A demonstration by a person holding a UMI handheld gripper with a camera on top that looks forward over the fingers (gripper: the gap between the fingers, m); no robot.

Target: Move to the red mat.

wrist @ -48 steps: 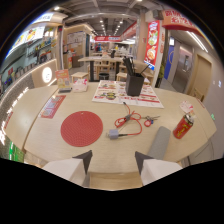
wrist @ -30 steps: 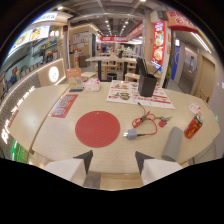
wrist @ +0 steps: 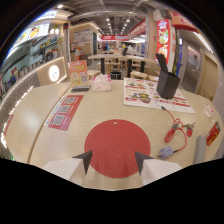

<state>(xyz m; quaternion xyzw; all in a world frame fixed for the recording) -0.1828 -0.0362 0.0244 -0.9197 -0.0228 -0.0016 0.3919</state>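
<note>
The gripper (wrist: pixel 113 161) holds nothing; its fingers stand apart, tips over the near edge of the red mat (wrist: pixel 117 147). The mat lies flat on the table (wrist: pixel 35 125), directly ahead of the fingers. A red cable (wrist: pixel 175 132) and a small plug (wrist: pixel 165 151) lie just beside the mat on one side; a printed card (wrist: pixel 63 111) lies on the other. To finish well, advance straight over the mat's middle, keeping both fingers level and away from the cable.
</note>
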